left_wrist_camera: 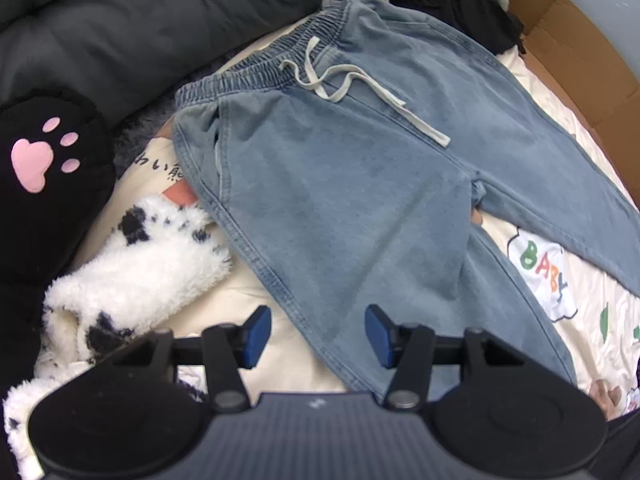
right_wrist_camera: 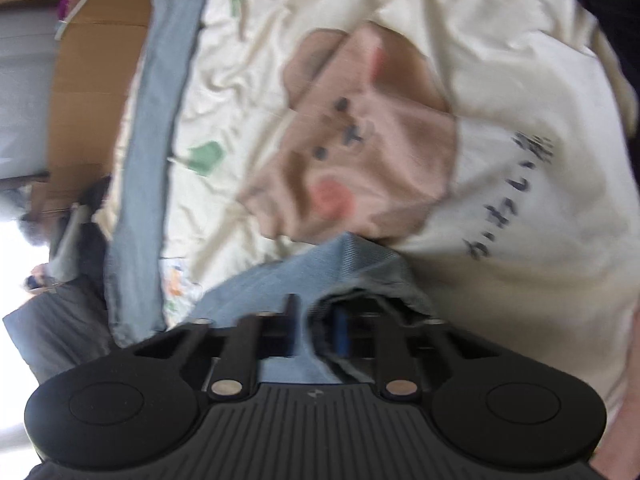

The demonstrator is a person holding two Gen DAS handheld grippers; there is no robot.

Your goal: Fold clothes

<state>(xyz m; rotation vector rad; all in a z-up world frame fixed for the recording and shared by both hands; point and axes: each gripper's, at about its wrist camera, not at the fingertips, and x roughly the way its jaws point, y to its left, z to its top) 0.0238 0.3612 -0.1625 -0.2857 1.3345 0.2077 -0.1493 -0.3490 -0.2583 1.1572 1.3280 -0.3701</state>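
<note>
Light blue jeans (left_wrist_camera: 340, 168) with an elastic waist and a cream drawstring (left_wrist_camera: 344, 80) lie flat on a cream printed bedsheet (left_wrist_camera: 560, 280). My left gripper (left_wrist_camera: 318, 336) hangs open just above the outer edge of one leg, its blue pads (left_wrist_camera: 258, 334) apart with nothing pressed between them. In the right wrist view my right gripper (right_wrist_camera: 316, 320) is shut on a bunched-up end of a jeans leg (right_wrist_camera: 320, 268), lifted off the sheet. The other jeans leg (right_wrist_camera: 152, 152) runs as a long strip at the left.
A fluffy white garment with black spots (left_wrist_camera: 132, 276) lies left of the jeans, beside a black item with a pink paw print (left_wrist_camera: 40, 160). Dark grey padded bedding (left_wrist_camera: 120, 20) and black clothes (left_wrist_camera: 460, 0) are beyond. Cardboard (left_wrist_camera: 580, 64) borders the bed. The sheet's bear print (right_wrist_camera: 360, 140) shows ahead.
</note>
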